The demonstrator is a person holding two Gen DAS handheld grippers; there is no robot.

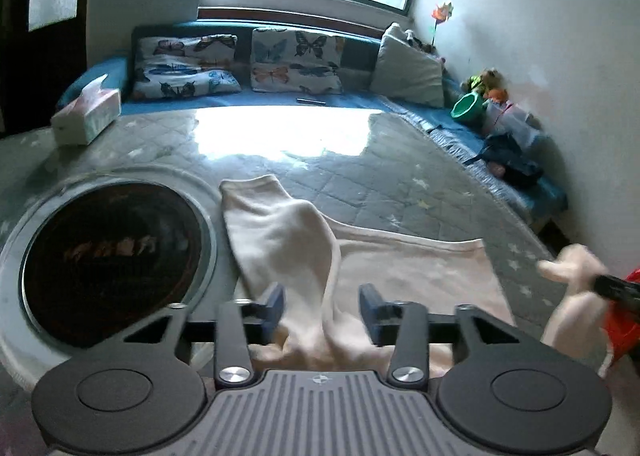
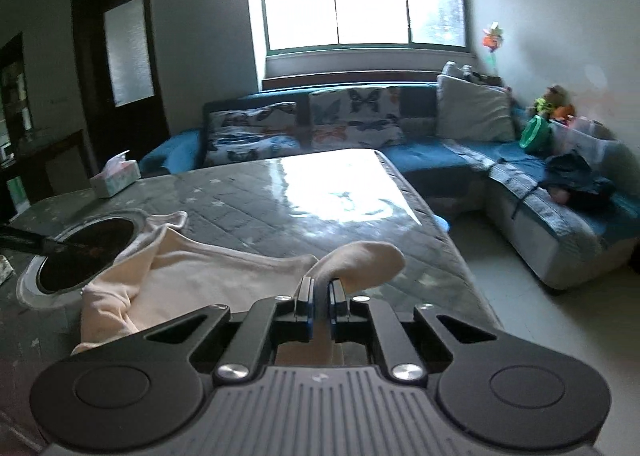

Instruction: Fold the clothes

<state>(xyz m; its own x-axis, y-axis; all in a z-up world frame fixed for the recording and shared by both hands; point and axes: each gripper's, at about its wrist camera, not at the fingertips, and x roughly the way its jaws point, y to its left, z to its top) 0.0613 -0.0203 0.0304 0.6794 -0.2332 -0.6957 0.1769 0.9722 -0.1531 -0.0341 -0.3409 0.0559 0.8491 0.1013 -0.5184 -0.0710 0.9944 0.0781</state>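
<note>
Folding barely begun: cream garment [image 2: 208, 276] lies rumpled near the table's [image 2: 280, 208] near edge. Right gripper [image 2: 320, 296] pinches a lifted sleeve; left gripper [image 1: 322, 302] spread, cloth bunched between its fingers, ungrasped.

Cream garment [image 1: 288, 240] on a grey quilted, star-dotted table [image 1: 400, 176]; beyond the table, butterfly-print cushions [image 1: 296, 60] on a blue sofa [image 2: 424, 156].

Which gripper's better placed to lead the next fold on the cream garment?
Right, probably. The right gripper is shut on a raised sleeve of the cream garment, ready to carry it across. The left gripper is open, fabric only lying between its fingers, so it must close first.
</note>
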